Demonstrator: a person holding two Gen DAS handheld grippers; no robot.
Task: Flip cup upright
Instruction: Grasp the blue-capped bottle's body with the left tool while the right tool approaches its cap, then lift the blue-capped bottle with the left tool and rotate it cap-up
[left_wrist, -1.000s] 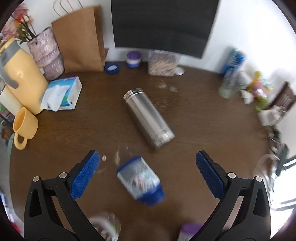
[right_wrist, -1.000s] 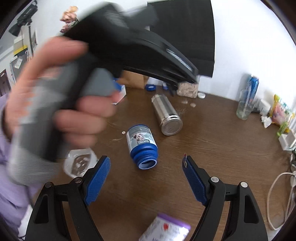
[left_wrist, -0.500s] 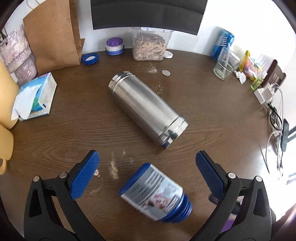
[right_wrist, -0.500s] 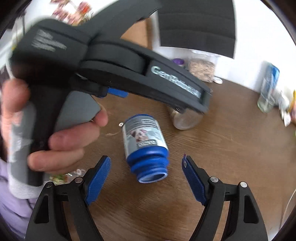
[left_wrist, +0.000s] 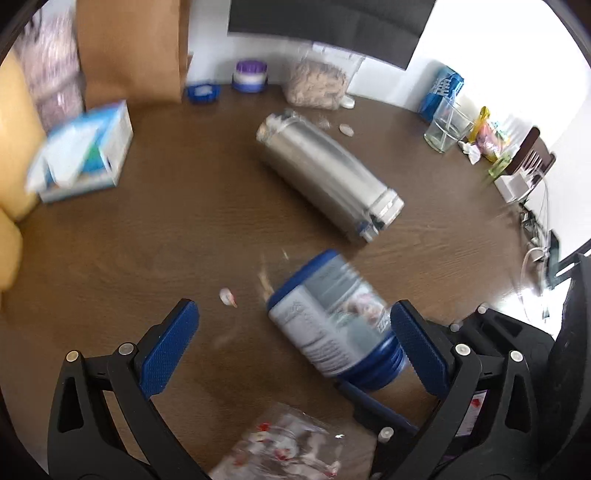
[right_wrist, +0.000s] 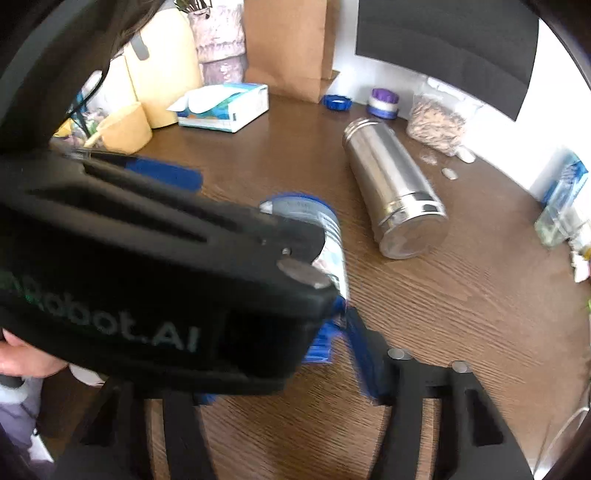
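A blue cup (left_wrist: 332, 321) with a printed label lies on its side on the brown table (left_wrist: 147, 240), mouth toward me. My left gripper (left_wrist: 291, 350) is open over it, and the cup lies just inside the right finger (left_wrist: 417, 350). In the right wrist view the left gripper's black body covers most of the cup (right_wrist: 328, 236). My right gripper (right_wrist: 288, 343) is at the cup's mouth end and stands open. Its right finger (right_wrist: 365, 358) is close beside the blue rim. Its left finger is hidden.
A steel tumbler (left_wrist: 325, 173) lies on its side just beyond the cup. A tissue box (left_wrist: 85, 151), a paper bag (left_wrist: 133, 48) and a yellow mug (right_wrist: 125, 129) stand at the left. A glass (left_wrist: 447, 129) stands at the far right and a plastic packet (left_wrist: 284, 450) lies near me.
Both grippers have come in on the blue cup. It now lies beside the left gripper's right finger, and the right gripper's fingers have narrowed slightly around its mouth end.
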